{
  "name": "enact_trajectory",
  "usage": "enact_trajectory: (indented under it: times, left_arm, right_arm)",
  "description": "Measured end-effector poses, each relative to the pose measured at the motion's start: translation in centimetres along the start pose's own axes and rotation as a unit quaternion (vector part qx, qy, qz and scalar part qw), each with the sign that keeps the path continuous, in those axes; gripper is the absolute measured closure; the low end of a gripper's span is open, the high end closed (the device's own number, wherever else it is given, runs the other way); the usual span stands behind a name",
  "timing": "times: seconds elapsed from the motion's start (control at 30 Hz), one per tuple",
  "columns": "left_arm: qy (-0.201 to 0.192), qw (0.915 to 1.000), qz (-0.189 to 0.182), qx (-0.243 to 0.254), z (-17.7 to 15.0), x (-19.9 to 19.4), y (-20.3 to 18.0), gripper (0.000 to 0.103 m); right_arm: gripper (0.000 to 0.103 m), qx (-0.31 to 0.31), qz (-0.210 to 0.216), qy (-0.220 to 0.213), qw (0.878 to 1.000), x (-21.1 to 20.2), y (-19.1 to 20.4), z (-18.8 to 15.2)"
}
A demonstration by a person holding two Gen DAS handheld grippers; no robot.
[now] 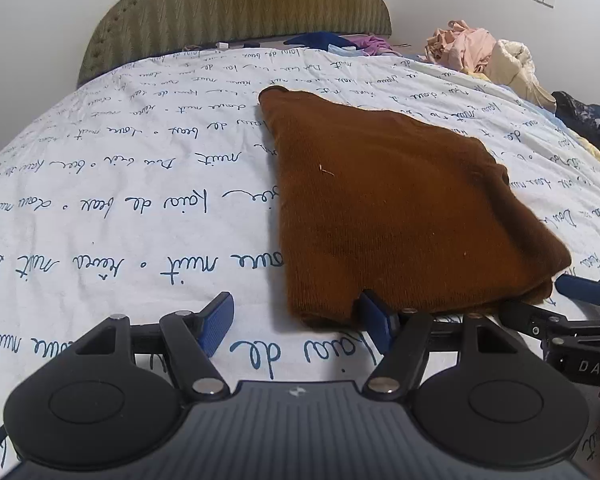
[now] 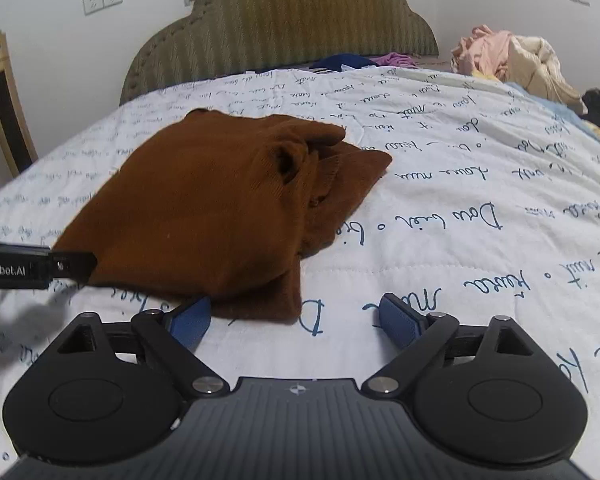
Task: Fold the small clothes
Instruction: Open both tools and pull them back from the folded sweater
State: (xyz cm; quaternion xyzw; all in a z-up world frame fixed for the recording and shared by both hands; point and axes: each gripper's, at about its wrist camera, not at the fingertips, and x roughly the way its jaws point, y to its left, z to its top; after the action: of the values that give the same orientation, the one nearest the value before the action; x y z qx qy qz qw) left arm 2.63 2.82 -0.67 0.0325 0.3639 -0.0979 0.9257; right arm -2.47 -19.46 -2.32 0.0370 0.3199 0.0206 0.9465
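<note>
With both my left claw point(image 1: 296, 322) and right claw point(image 2: 296, 320) spread apart at the folded rust-brown knitted garment's point(image 1: 400, 208) near edge, I judge the fold nearly done; next, pinch that edge.

Bare bedspread point(image 1: 100, 200) left — clothes pile point(image 1: 484, 56) far right, sweater point(image 1: 400, 208) central

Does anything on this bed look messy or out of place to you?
Yes. The brown knit garment is folded unevenly: on its right side a rumpled flap pokes out from under the top layer. Loose clothes are also heaped at the far right of the bed.
</note>
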Motion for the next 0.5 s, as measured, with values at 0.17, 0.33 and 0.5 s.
enact_trajectory:
  times: [0.17, 0.33, 0.5]
  left_arm:
    - [-0.004, 1.0, 0.005, 0.005, -0.5, -0.3, -0.2, 0.035]
    - [0.003, 1.0, 0.008, 0.005, -1.1, -0.3, -0.1, 0.033]
    - [-0.009, 0.9996, 0.024, 0.015, -1.9, -0.6, -0.5, 0.031]
  right_arm:
    - [0.011, -0.007, -0.007, 0.001, 1.0, -0.2, 0.3, -0.2]
    - [0.009, -0.007, -0.009, 0.001, 1.0, -0.4, 0.4, -0.4]
    - [0.006, -0.014, -0.015, 0.001, 1.0, -0.6, 0.6, -0.6]
